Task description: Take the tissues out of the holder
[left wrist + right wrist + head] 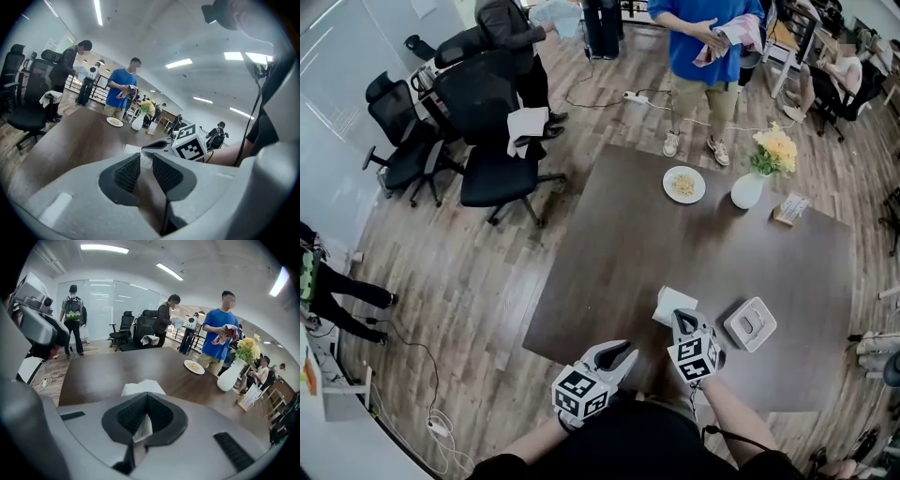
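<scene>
Right now the right gripper (682, 321) is clamped on a white tissue (671, 302). Its own view shows the pads pinched together with a strip of tissue caught between them. The rest of the sheet spreads out past the tips over the dark table (619, 234). The tissue is out of the holder (750, 324), a white square box that sits on the table just right of that gripper, apart from the sheet.

The left gripper (619, 352) hovers at the near edge of the table, beside the right one and angled toward it. Its jaws stand a little apart, with only the table showing through the narrow gap, so it holds nothing.

Far across the table are a plate (684, 184) of food, a white vase (747, 190) with yellow flowers, and a small card (790, 209). Black chairs (492, 122) and a person (703, 47) in a blue shirt stand beyond on the wood floor (469, 272).
</scene>
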`<state>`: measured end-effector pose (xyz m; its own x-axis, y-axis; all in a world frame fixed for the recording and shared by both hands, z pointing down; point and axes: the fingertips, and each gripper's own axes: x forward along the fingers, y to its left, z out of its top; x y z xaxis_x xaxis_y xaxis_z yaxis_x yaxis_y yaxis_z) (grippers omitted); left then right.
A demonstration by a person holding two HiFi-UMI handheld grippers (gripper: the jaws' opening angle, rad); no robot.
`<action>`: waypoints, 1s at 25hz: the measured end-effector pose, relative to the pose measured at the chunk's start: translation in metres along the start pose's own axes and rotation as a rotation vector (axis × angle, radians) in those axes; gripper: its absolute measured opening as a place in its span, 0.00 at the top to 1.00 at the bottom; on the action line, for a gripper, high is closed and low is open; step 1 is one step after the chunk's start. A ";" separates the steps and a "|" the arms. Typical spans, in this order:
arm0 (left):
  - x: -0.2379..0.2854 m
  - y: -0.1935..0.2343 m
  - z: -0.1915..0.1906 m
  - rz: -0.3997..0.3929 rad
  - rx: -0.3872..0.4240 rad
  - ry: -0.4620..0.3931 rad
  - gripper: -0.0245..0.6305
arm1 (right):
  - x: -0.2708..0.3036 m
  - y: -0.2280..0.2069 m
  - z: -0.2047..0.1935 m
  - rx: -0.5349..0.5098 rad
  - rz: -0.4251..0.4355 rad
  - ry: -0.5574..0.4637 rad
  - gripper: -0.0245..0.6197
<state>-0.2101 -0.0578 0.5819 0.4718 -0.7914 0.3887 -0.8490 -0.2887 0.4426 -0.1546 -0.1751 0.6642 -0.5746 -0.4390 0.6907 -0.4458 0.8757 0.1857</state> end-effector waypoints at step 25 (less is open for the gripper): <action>-0.001 0.015 0.002 -0.048 0.024 0.029 0.86 | 0.039 0.022 -0.033 -0.051 -0.059 0.069 0.73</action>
<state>-0.2240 -0.0628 0.5868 0.5181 -0.7608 0.3908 -0.8308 -0.3389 0.4416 -0.1642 -0.1659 0.7187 -0.4990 -0.4772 0.7234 -0.4409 0.8584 0.2622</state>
